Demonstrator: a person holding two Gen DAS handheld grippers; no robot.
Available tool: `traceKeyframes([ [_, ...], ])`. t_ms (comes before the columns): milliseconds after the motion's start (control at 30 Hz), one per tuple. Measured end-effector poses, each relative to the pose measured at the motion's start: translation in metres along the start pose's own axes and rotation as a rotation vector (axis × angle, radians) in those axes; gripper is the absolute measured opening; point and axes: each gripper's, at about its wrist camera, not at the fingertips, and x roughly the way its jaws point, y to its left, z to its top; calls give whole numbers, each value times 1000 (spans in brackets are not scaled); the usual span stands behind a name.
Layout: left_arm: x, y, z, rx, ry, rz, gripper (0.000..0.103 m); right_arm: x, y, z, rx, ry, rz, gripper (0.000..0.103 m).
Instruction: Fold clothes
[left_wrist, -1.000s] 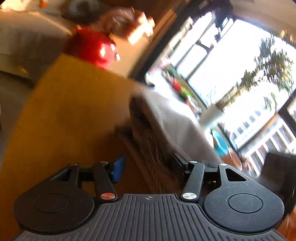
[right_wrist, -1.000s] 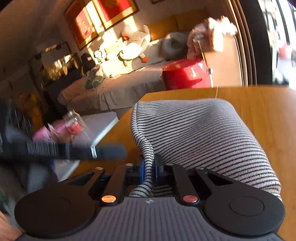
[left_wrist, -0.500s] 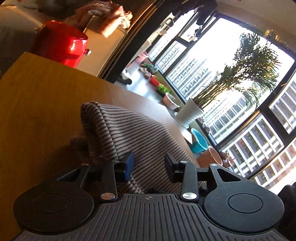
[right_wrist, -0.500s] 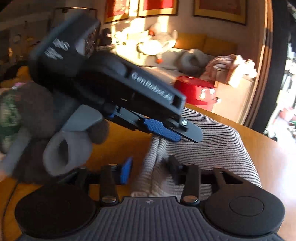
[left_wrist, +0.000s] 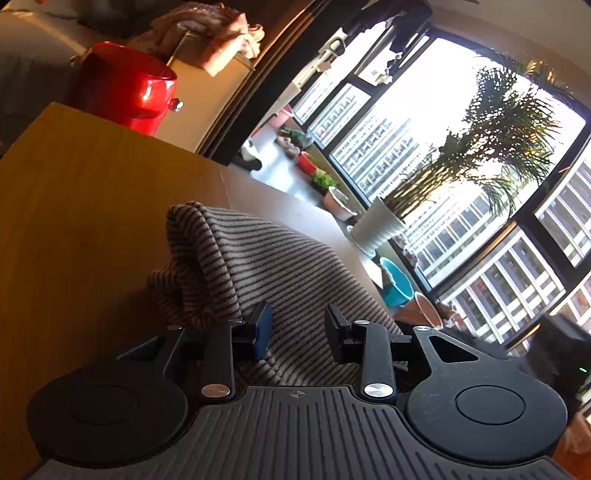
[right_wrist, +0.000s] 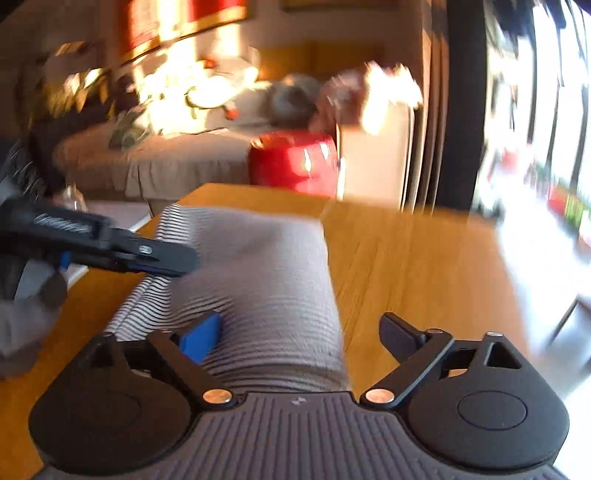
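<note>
Jaws on your right gripper (right_wrist: 301, 334) stand spread wide and have just been opening; the striped garment (right_wrist: 258, 295) lies under and between them with no pad pressing on it, so that side has let go. Jaws on your left gripper (left_wrist: 297, 330) have just been closing and now stand narrow with a visible gap. Striped cloth sits in that gap, yet whether the blue pad (left_wrist: 263, 328) bears on it cannot be confirmed from the wrist view.

Location: the garment rests folded on the wooden table (right_wrist: 424, 266), its near end at the table's front, a bunched fold raised on the left side.

Risks noted:
- If your left jaws are only loosely on the cloth, any pull will slip off the layers and leave the bunched fold untidy.
- If they do bite, dragging with the right side released could unroll the top layer or slide the whole bundle across the smooth table.
- Your left gripper reaches in over the garment's left edge, just beside the right one's path; a hasty withdrawal could clip it.

Pose: both grippers point forward and moderately downward over the table. The right wrist view is blurred, consistent with that hand being in motion. A gloved hand (right_wrist: 29, 295) carries the left tool.
</note>
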Motion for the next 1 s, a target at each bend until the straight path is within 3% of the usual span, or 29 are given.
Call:
traceKeyframes([
  [100, 0, 1, -1, 11, -2, 3, 36, 4, -3, -10, 91, 27, 102, 80],
  [200, 0, 2, -1, 24, -9, 21, 35, -6, 10, -12, 21, -5, 94, 63],
  [233, 0, 4, 0, 24, -12, 24, 35, -9, 10, -11, 19, -9, 106, 62],
  [400, 0, 5, 0, 21, -10, 5, 34, -6, 12, -10, -17, 20, 82, 63],
  [467, 0, 4, -1, 32, -11, 6, 34, -7, 15, -8, -42, 20, 55, 70],
  [533, 0, 4, -2, 31, -12, 5, 34, -12, 23, -2, -102, -5, 19, 76],
  [633, 0, 6, -2, 25, -13, 1, 34, -25, 38, 9, -182, -81, -24, 76],
  [667, 1, 6, -2, 25, -13, 1, 34, -29, 43, 11, -203, -106, -18, 76],
  [733, 1, 6, -2, 27, -14, 1, 34, -37, 51, 13, -243, -148, 19, 56],
  [767, 1, 6, -2, 26, -14, -1, 34, -38, 56, 13, -263, -155, 42, 53],
  [900, 1, 8, -2, 21, -13, -11, 34, -5, 73, -4, -335, -51, 70, 53],
  [1000, 1, 9, -3, 19, -15, -9, 34, 9, 86, -21, -409, -62, 28, 56],
])
